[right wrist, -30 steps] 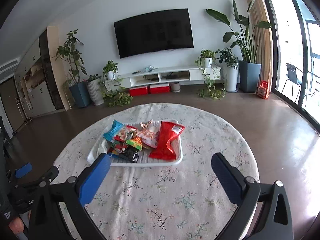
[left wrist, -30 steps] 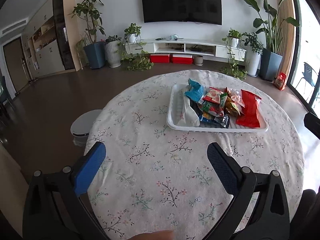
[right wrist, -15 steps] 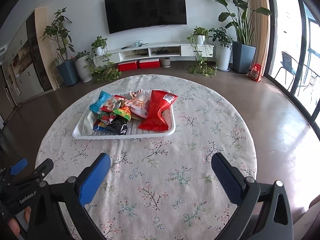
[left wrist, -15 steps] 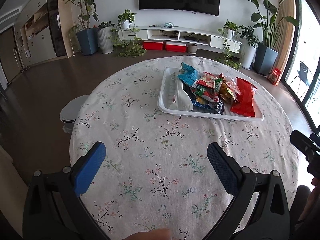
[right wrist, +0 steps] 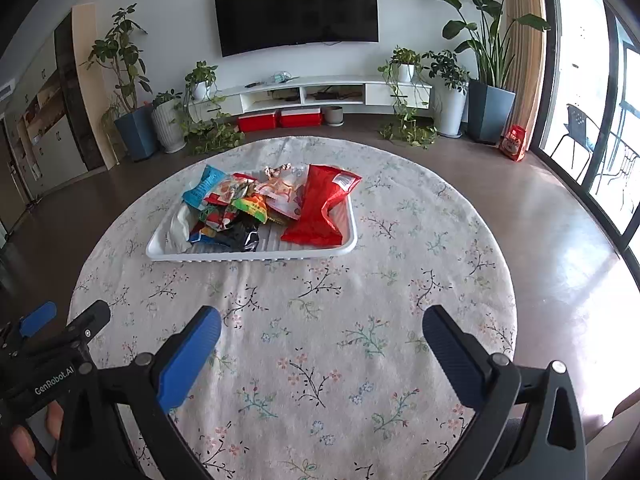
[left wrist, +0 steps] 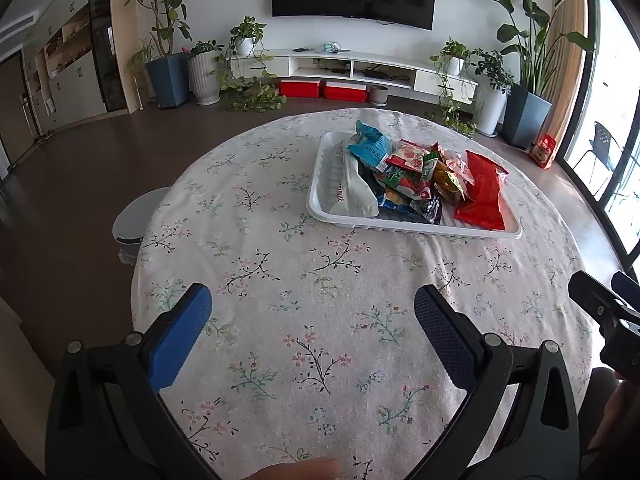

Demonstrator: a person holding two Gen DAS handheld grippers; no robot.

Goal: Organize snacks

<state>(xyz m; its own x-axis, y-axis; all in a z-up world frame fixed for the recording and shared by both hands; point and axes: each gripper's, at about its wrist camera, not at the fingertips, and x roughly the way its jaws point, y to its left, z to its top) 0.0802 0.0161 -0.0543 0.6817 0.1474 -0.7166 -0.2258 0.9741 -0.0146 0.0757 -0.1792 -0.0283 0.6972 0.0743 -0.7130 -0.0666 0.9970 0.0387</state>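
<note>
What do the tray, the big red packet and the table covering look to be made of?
White tray: likely moulded plastic, smooth with a slight sheen; ribbed floor and rounded rim.
Red packet: probably plastic film or foil laminate, glossy; creases catch highlights.
Tablecloth: seems woven fabric, matte, floral print; soft wrinkles near the tray and a draped edge.

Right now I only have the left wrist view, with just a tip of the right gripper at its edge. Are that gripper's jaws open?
Observer: Yes. The right wrist view shows the right gripper with jaws wide apart and nothing between them, over bare tablecloth short of the tray.
Reviewer: Anything on the red packet that I can't see?
Observer: A white label at its far end.
</note>
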